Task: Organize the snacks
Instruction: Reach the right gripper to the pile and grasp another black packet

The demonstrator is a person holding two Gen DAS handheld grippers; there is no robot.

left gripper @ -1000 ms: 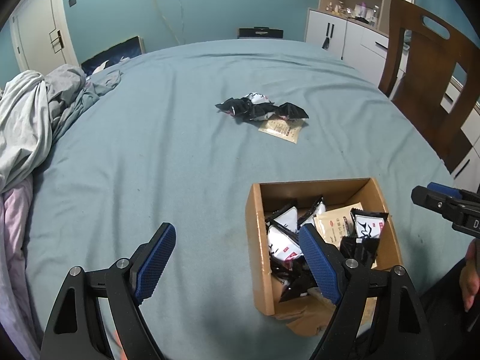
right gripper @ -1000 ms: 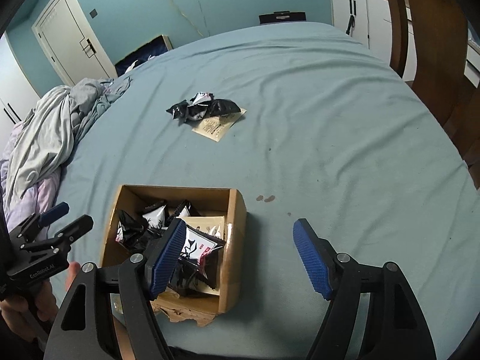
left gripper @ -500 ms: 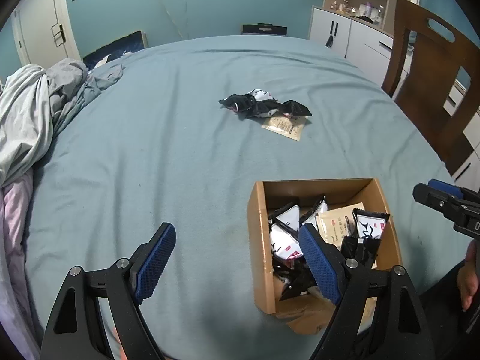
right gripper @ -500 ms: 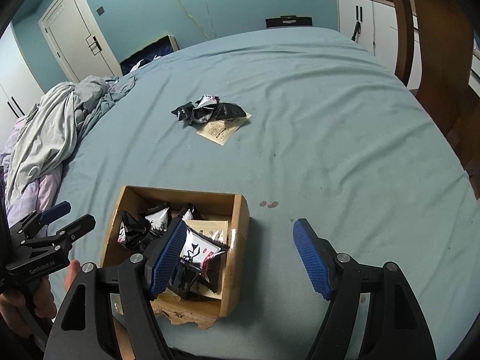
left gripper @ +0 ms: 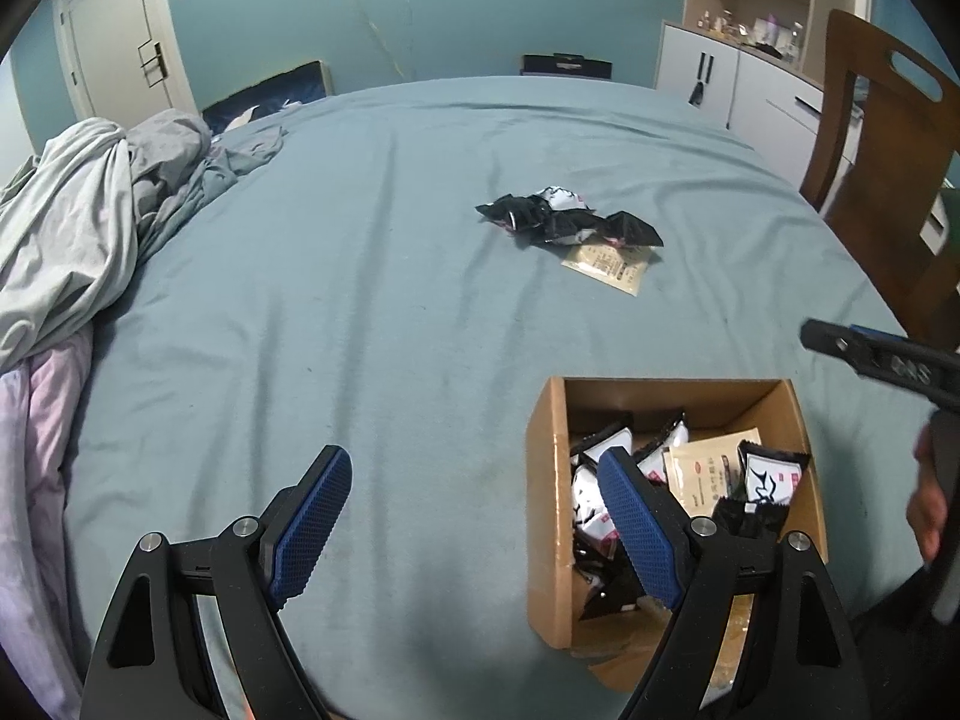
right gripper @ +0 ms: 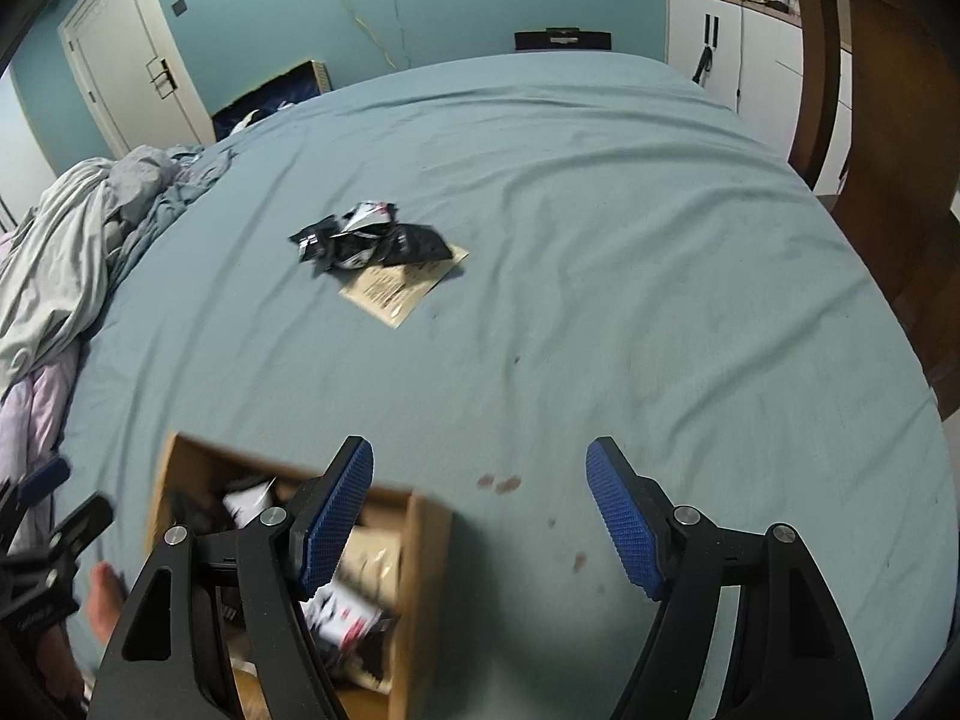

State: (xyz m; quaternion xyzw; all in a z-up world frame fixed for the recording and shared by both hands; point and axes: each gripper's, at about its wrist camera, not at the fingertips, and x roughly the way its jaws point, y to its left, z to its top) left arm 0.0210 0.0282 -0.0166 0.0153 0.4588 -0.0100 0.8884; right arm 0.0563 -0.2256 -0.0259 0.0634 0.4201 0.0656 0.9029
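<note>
A small pile of snack packets lies on the blue sheet, black-and-white ones over a tan sachet; it also shows in the right wrist view. A cardboard box holding several packets sits near me, also low left in the right wrist view. My left gripper is open and empty, its right finger over the box. My right gripper is open and empty, beside the box's right wall, well short of the pile.
Crumpled grey bedding lies at the left edge of the bed. A wooden chair stands at the right. White cabinets and a door are behind. Small dark stains mark the sheet.
Both grippers have moved forward toward the pile; the right one more, so the box has slid low and left in its view. Both stayed open.
</note>
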